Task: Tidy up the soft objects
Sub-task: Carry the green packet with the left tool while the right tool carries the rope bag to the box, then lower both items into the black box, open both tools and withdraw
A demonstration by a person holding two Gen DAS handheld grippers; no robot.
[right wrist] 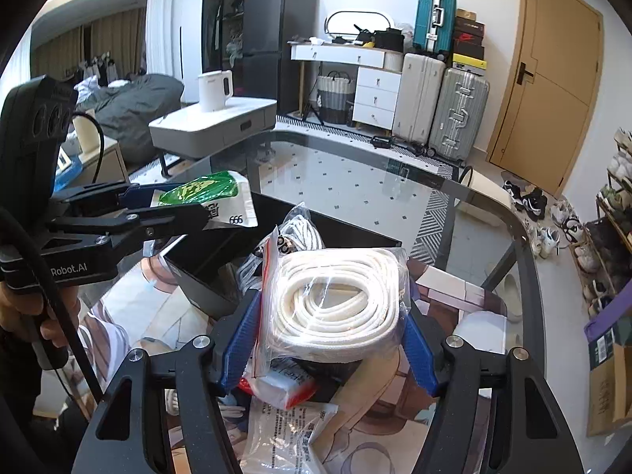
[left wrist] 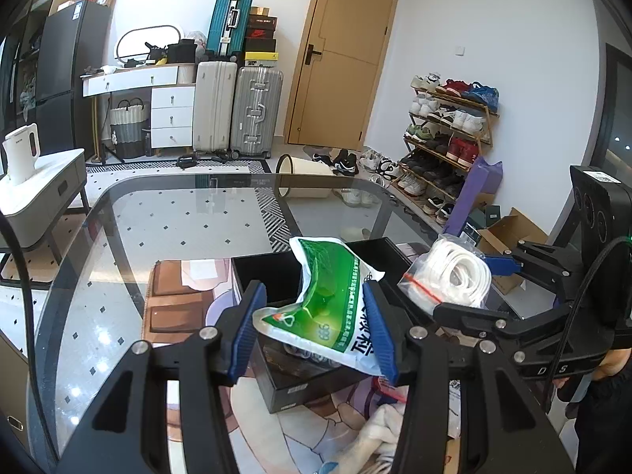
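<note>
Left wrist view, nearest first: the left gripper (left wrist: 320, 328) has its jaws clamped on a green-and-white pouch (left wrist: 331, 308), which sits at six o'clock in that picture, lifted over the open black box (left wrist: 276, 276) on the glass surface (left wrist: 177, 217). The pouch creases and curls above the blue pads, so it reads as light, limp and a little slick; a hold low across its fuller body, as now, seems safer than a pinch at a corner, which would likely let it fold and slide. At three o'clock in the same view the right gripper (left wrist: 466, 280) carries a clear zip bag of coiled white rope (left wrist: 458, 272). Right wrist view shows that bag (right wrist: 335, 300) at six o'clock, the right gripper (right wrist: 331, 339) with its jaws pressed against both sides of the coil. The rope looks springy and bulky rather than heavy, while the plastic film is slippery; gripping through the coil's thick middle should keep it from squirting out. Just beyond, at twelve o'clock, the box (right wrist: 221, 252) already holds another rope bundle (right wrist: 304, 233). Farther off, at ten o'clock, the left gripper (right wrist: 189, 201) hovers with its pouch (right wrist: 213, 197). Loose packets (right wrist: 284, 426) lie below the jaws on the printed mat (right wrist: 395, 395).
</note>
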